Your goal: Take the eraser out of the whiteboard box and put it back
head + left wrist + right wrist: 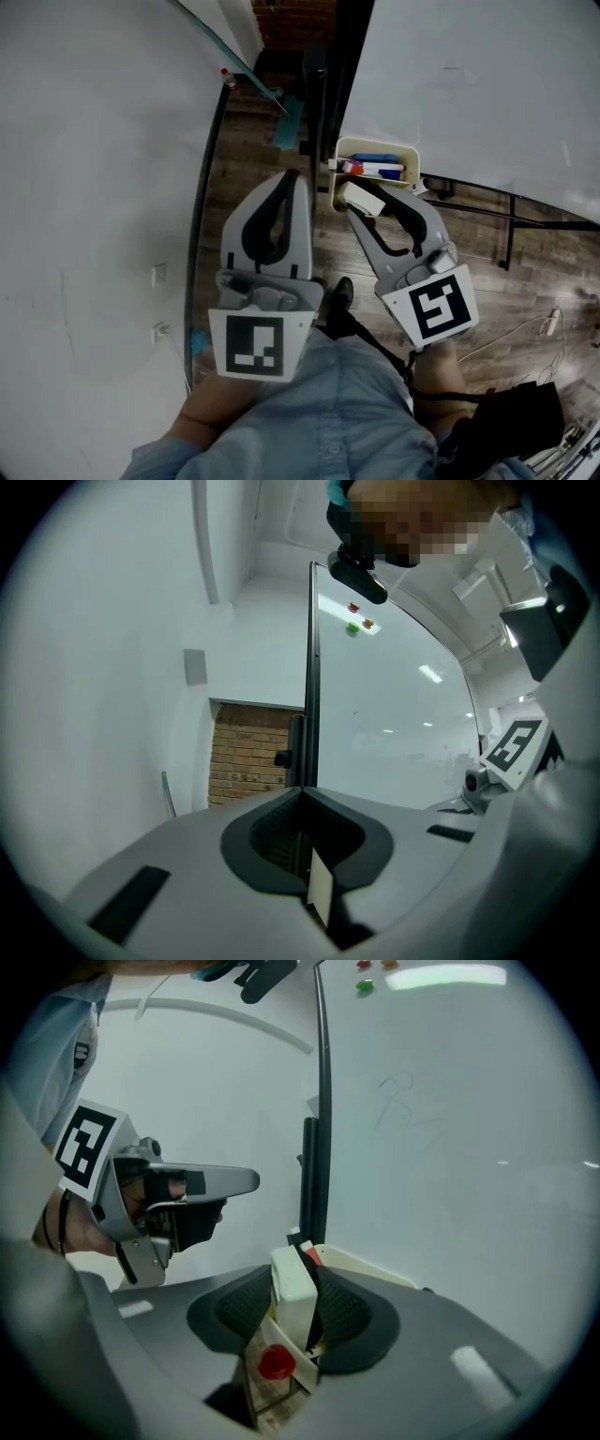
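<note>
Head view: the left gripper (298, 180) has its two fingers closed tip against tip with nothing between them. It points away from the person, with its marker cube nearest the body and a bare forearm behind it. The right gripper (367, 195) holds the white eraser (358, 199) between its fingers, which stand fairly wide apart to take the block. It angles in towards the cream whiteboard box (375, 143), so the eraser sits at the box's near rim. Beyond the fingertips, a blue marker (377, 158) and a red-capped marker (371, 170) lie inside the box.

Left gripper view: the left gripper (302, 799) shows its pads meeting, with no object in the gap. The whiteboard's (394, 696) dark edge runs straight ahead of the tips. A brick wall (246, 752) lies just left of that edge, farther off.

Right gripper view: the right gripper (302, 1286) pinches the eraser (291, 1288), which stands upright with a ribbed pad against each side. Just past the tips is the box's pale rim (370, 1267). Below the eraser, through the gap, a red cap (275, 1362) shows. The left gripper (246, 1181) is off to the left, level, with its fingers together.
</note>
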A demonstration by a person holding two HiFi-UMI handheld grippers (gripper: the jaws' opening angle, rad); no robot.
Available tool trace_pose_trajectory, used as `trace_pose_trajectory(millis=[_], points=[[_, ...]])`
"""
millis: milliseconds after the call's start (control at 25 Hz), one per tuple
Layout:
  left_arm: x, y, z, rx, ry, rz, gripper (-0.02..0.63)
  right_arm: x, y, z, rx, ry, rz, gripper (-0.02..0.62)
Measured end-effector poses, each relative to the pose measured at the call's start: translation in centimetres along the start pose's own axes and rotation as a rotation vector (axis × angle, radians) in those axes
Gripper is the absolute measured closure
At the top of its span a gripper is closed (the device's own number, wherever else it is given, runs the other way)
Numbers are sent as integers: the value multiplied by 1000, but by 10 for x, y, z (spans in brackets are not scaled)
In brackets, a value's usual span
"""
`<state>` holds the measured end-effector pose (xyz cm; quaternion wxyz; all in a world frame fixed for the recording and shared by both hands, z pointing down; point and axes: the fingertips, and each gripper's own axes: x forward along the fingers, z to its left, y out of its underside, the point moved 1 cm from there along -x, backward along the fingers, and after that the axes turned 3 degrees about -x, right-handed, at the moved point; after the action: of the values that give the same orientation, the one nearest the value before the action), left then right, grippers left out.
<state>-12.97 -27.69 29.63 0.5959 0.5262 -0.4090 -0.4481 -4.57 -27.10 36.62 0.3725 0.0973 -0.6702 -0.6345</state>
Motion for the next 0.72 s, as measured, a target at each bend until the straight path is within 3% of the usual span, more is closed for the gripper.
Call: trace_pose_trajectory(millis=[280, 720], points=[[0, 4, 2, 0, 2, 14, 601, 8, 10, 3, -21, -3, 41, 445], [-13, -3, 2, 24, -26, 5, 601, 5, 8, 6, -51, 10, 27, 430]])
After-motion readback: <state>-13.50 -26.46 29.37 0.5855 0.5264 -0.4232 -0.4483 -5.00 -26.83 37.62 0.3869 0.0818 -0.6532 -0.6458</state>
